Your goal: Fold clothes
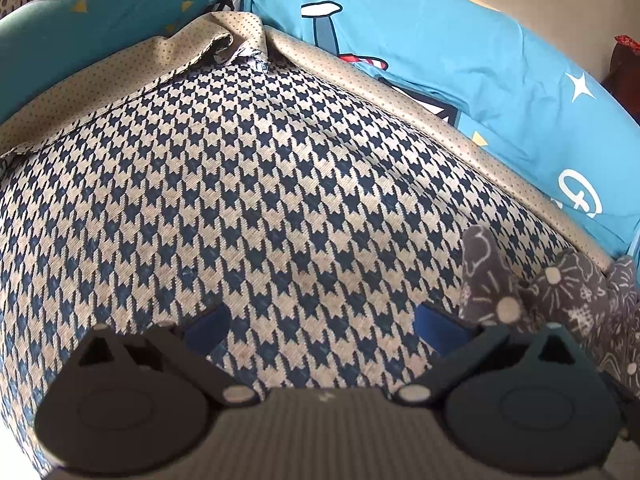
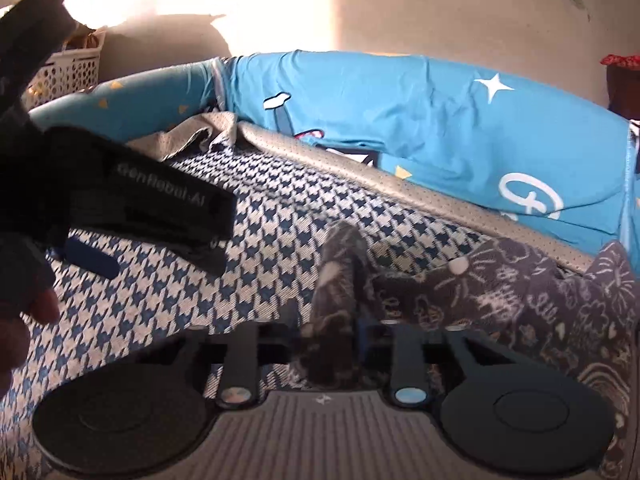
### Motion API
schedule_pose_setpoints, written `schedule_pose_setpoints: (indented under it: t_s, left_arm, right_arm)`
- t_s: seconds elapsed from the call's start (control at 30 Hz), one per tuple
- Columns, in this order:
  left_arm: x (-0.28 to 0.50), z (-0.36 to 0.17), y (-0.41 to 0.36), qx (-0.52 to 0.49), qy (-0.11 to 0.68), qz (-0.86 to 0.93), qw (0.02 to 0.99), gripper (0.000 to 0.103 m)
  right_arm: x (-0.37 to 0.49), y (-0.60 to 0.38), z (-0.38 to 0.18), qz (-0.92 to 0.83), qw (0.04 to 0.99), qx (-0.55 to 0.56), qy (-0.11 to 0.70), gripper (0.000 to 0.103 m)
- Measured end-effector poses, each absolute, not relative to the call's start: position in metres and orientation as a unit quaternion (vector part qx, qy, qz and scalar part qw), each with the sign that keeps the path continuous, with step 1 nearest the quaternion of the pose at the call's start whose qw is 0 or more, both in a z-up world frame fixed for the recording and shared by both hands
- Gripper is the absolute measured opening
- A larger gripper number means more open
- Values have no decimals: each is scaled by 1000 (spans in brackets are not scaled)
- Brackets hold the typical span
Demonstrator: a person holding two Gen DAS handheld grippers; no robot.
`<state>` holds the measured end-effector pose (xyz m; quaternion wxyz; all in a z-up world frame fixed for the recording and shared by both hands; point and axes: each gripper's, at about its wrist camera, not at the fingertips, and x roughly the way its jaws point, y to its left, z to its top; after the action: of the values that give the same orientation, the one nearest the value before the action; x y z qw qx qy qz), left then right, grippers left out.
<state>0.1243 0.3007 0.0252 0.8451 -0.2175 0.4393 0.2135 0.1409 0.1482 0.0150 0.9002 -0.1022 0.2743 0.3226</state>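
Two tongs work over the one garment (image 2: 520, 300), a dark grey cloth printed with pale doodles, and the relation that matters is that it lies wholly to the right side. Nearest, the right tongs (image 2: 332, 344) are clenched on a bunched edge of it: a pinched ridge of cloth stands up between the closed fingers, and the rest trails away to the right of them, rumpled, across the houndstooth mat (image 2: 168, 312). From that grip the cloth's long run goes rightward and slightly ahead, toward the mat's dotted border, though its far end passes out of view, so I cannot tell its full length. The left tongs (image 1: 322, 330) are released, fingers spread wide over bare mat with nothing between them; from them the garment (image 1: 560, 292) sits just to the right and a little ahead, near the right finger (image 1: 438, 330) but apart from it. Seen from the right wrist, the left tongs (image 2: 86, 258) hang to the left, well apart from the cloth. By my reading the right hand is the one in command of the cloth, and the left would have to cross rightward to take a second hold. Beyond the mat lies a blue printed quilt (image 2: 440, 120), then the wall.
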Motion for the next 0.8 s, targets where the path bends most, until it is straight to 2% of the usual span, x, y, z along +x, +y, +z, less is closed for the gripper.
schedule_pose_setpoints:
  t_s: [0.3,0.5,0.57,0.7,0.8]
  left_arm:
    - [137,29,277,-208,430,192,857,103]
    - [146,30,249,-193,435,159,865,103]
    - [149,28,240,-185,439,155,865,103]
    - [153,23,231,-185,445,149,864,103]
    - [153,21,230,-189,443,146,864,103]
  right_arm:
    - [142,65,65,201,949,17,243,13]
    - [147,-15,77,49,962,43,266,12]
    - [146,-35,76,26,959,60,275,17]
    - [147,-34,83,85,956,81,271,19]
    - [145,-12,81,142,949,71,272,32]
